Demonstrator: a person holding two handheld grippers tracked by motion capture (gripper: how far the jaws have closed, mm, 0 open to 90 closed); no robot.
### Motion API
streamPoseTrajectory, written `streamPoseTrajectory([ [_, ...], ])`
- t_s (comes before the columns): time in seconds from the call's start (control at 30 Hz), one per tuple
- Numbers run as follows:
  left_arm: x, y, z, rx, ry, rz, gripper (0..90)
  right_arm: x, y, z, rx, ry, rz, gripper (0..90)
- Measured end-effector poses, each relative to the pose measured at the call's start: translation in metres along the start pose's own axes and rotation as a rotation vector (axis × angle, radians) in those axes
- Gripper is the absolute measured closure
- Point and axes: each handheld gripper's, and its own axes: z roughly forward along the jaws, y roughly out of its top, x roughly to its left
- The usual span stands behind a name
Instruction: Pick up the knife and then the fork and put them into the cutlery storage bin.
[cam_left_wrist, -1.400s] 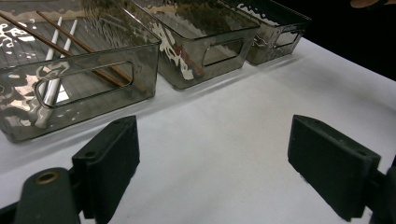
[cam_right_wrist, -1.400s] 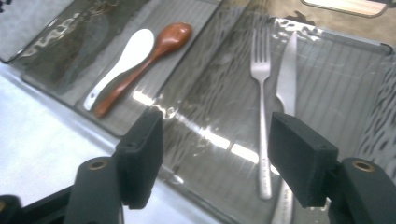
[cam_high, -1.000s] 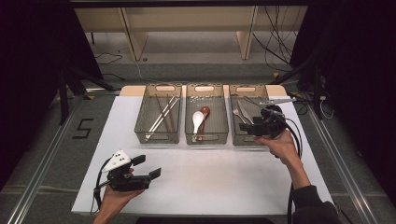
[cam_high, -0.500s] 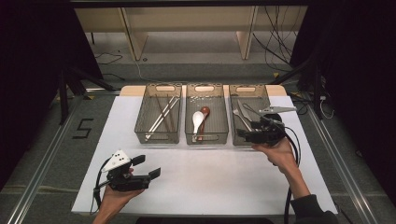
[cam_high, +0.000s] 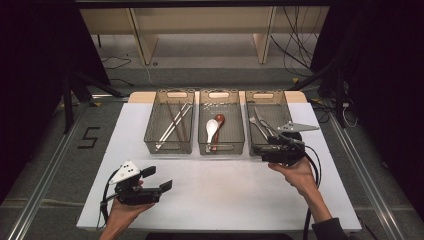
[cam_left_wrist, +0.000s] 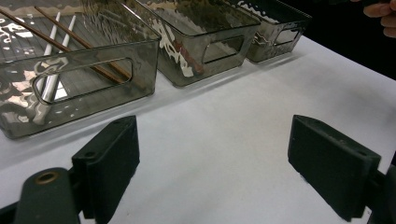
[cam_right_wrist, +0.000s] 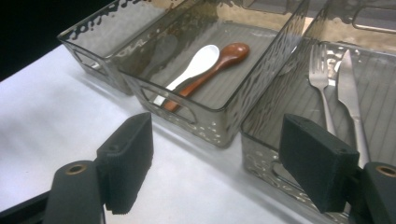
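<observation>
The right hand-held gripper (cam_high: 256, 149), jaws just widening and empty, is hovering at the near end of the smoky clear plastic bin (cam_high: 287, 102) holding a steel fork (cam_right_wrist: 320, 79) and knife (cam_right_wrist: 349, 91) ahead; the left hand-held gripper (cam_high: 161, 180) is waiting apart, empty, over the white counter (cam_high: 225, 185).

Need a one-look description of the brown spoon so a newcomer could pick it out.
Three smoky clear bins stand in a row at the far edge of the white table. In the middle bin, two spoons lie side by side. The brown spoon is the wooden-looking one; its neighbour, the white spoon, is pale and glossy.
</observation>
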Motion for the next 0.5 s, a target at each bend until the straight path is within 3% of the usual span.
streamPoseTrajectory([
  [0.5, 0.0, 0.0, 0.0, 0.007, -0.003, 0.006, 16.3, 0.015, -0.018, -0.006, -0.043, 0.024, -0.016, 26.8],
])
